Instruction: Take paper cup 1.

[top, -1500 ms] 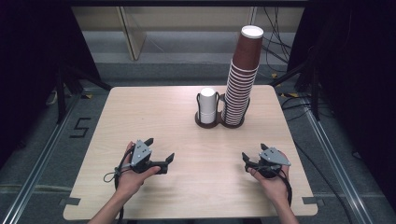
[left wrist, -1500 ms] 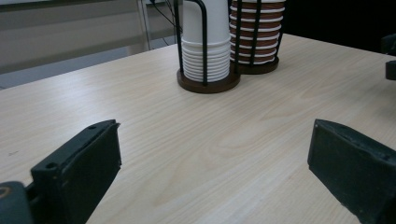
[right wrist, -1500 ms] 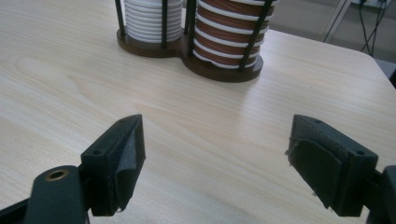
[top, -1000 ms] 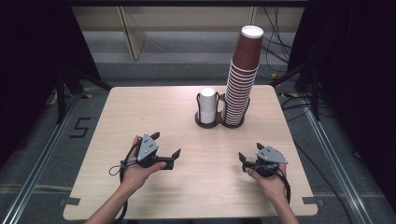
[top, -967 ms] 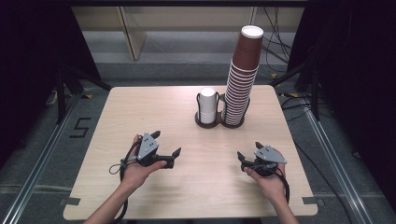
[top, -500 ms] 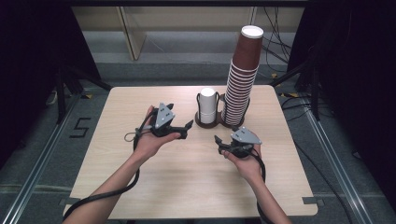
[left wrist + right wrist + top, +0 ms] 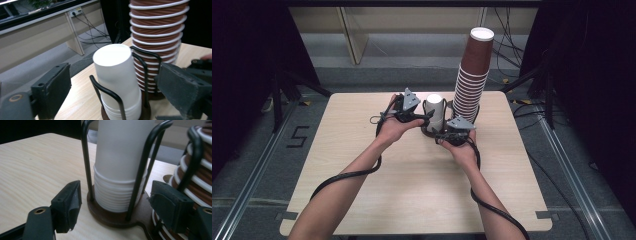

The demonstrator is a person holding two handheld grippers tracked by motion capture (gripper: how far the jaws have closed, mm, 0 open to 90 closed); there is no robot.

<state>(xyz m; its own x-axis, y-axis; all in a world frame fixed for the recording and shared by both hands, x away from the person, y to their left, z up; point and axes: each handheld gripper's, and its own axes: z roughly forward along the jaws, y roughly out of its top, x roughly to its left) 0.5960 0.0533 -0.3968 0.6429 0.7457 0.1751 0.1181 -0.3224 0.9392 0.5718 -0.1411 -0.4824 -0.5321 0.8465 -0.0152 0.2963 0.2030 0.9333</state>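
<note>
A stack of white paper cups [image 7: 435,107], upside down, stands in a black wire holder on a brown base [image 7: 113,217]. A tall stack of brown cups [image 7: 473,75] stands just to its right. My left gripper [image 7: 426,118] is at the white stack's left side. In the left gripper view the top white cup [image 7: 117,62] stands between the jaws of the left gripper [image 7: 113,83], which have just been closing and do not touch it. My right gripper [image 7: 444,134] is low at the holder's front. Its jaws, also just closing, flank the base in the right gripper view [image 7: 117,195] with gaps on both sides.
The brown stack [image 7: 157,37] rises close behind the left gripper's right jaw and beside the right gripper's right jaw [image 7: 200,182]. The wooden table [image 7: 362,165] stretches out to the left and in front. Cables trail from both hands toward the near edge.
Both hands have moved from the table's near half up to the cup holder, the left one also rising. Both pairs of jaws now stand around the white stack and its holder.
</note>
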